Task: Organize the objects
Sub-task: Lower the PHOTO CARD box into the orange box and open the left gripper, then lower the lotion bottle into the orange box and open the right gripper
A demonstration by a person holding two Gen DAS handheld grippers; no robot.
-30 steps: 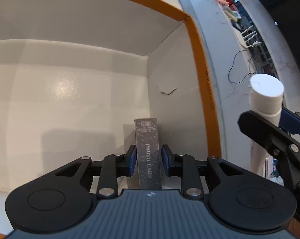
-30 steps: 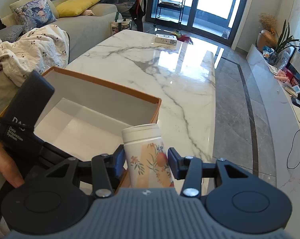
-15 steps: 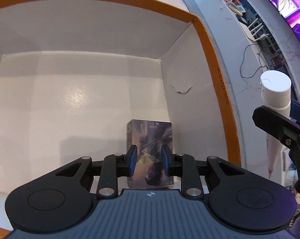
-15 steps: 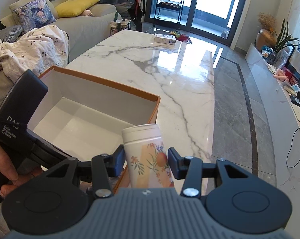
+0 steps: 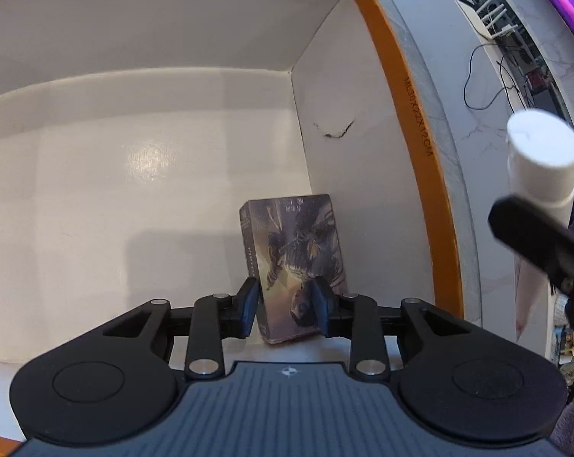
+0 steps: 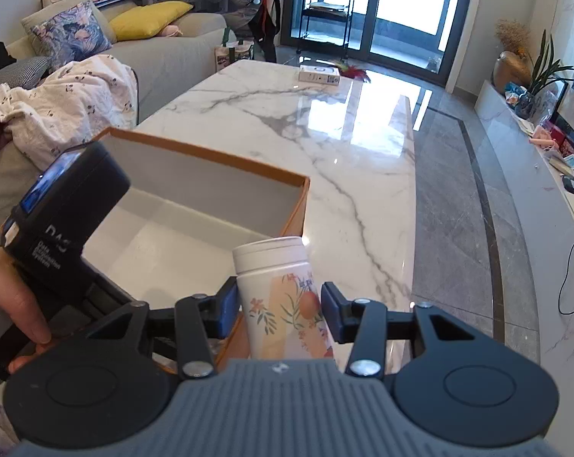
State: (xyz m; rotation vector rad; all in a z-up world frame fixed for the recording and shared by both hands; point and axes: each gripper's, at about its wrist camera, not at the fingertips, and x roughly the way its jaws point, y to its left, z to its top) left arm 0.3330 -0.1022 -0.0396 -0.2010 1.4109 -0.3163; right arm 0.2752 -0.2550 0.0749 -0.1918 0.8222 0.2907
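Observation:
In the left wrist view a dark illustrated card box [image 5: 294,266] lies flat on the white floor of the orange-rimmed box [image 5: 416,141], near its right wall. My left gripper [image 5: 286,304] is open above it, fingers apart and not pressing it. My right gripper [image 6: 281,310] is shut on a white floral bottle [image 6: 283,297], held upright just outside the box's near right corner [image 6: 302,190]. The bottle's white cap also shows in the left wrist view [image 5: 542,156].
The box sits on a white marble table [image 6: 325,133]. A small white carton [image 6: 319,74] lies at the table's far end. A sofa with blanket and cushions [image 6: 96,57] is to the left. Grey floor and a low TV bench [image 6: 534,144] are to the right.
The card box went from standing on edge in my left gripper to lying flat on the box floor; the left jaws opened and drew back. The right gripper held the bottle steady.

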